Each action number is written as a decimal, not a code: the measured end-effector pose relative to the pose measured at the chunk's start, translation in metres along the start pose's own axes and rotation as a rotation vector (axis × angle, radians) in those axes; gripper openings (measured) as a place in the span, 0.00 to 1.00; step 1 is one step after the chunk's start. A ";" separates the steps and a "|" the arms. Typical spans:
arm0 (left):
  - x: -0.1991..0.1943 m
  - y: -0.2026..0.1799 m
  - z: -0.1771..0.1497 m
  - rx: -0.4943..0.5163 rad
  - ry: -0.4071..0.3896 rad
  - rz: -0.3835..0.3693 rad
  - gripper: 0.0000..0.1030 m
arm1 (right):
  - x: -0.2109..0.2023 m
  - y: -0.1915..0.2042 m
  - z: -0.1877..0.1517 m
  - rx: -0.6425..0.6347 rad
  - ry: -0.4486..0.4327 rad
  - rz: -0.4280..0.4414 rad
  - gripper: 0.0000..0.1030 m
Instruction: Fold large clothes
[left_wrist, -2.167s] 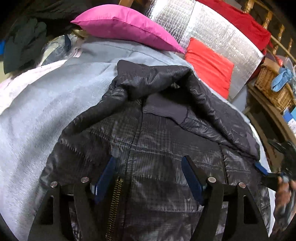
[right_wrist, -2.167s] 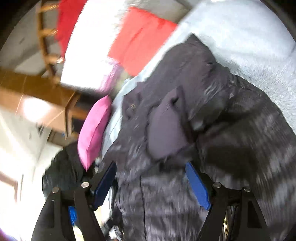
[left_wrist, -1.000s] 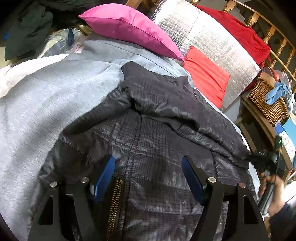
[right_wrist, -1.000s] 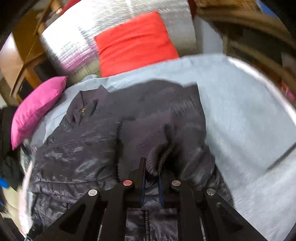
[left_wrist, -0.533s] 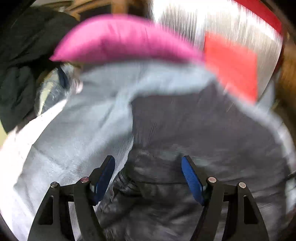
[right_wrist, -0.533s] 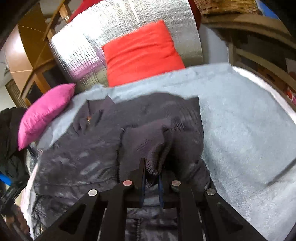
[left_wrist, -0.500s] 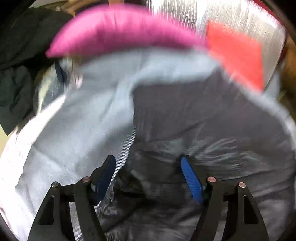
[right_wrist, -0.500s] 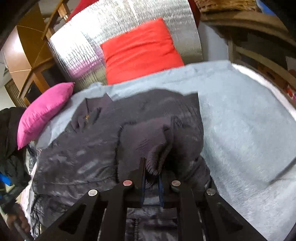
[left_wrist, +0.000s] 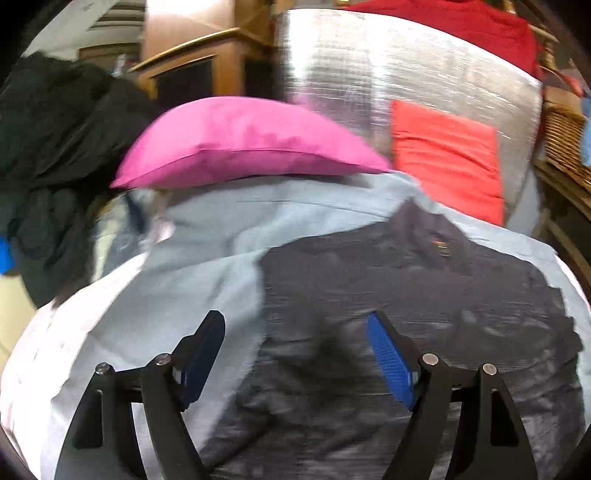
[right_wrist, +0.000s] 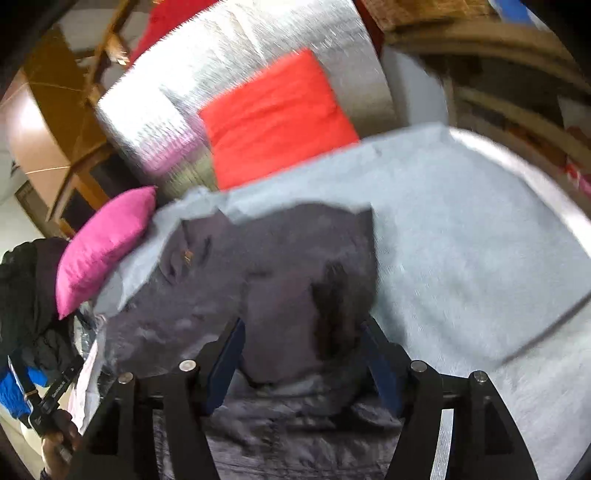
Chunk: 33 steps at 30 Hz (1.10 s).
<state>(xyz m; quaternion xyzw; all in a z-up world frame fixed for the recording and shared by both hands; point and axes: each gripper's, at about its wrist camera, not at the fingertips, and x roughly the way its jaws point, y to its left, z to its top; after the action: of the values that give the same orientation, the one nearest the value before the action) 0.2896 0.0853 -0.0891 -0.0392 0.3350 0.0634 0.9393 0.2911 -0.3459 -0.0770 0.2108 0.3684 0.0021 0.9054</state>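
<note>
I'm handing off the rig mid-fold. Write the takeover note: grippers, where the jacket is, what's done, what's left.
Right gripper: jaws have just opened, the sleeve cuff lies loose between them, pads not pressing.
Left gripper: open, empty, above the jacket's edge.
Dark jacket: flat on the grey blanket, collar toward the pink pillow.
Done: right-side sleeve laid across the body.
Left: probably the other sleeve, then folding the body.

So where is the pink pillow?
The pink pillow lies at the far edge of the grey blanket, past the dark jacket. In the left wrist view it sits left of the red cushion.
</note>
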 end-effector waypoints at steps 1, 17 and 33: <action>0.003 -0.011 0.000 0.019 0.005 -0.022 0.78 | -0.004 0.008 0.004 -0.006 -0.028 0.009 0.67; 0.065 -0.051 -0.041 0.130 0.177 0.021 0.85 | 0.094 0.026 -0.017 0.043 0.200 0.228 0.63; 0.066 -0.066 -0.041 0.117 0.227 -0.050 0.85 | 0.126 0.039 0.010 0.168 0.238 0.289 0.63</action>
<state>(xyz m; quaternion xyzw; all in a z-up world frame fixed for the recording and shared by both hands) 0.3245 0.0218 -0.1609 0.0005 0.4410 0.0155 0.8974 0.3955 -0.2938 -0.1389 0.3345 0.4375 0.1259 0.8251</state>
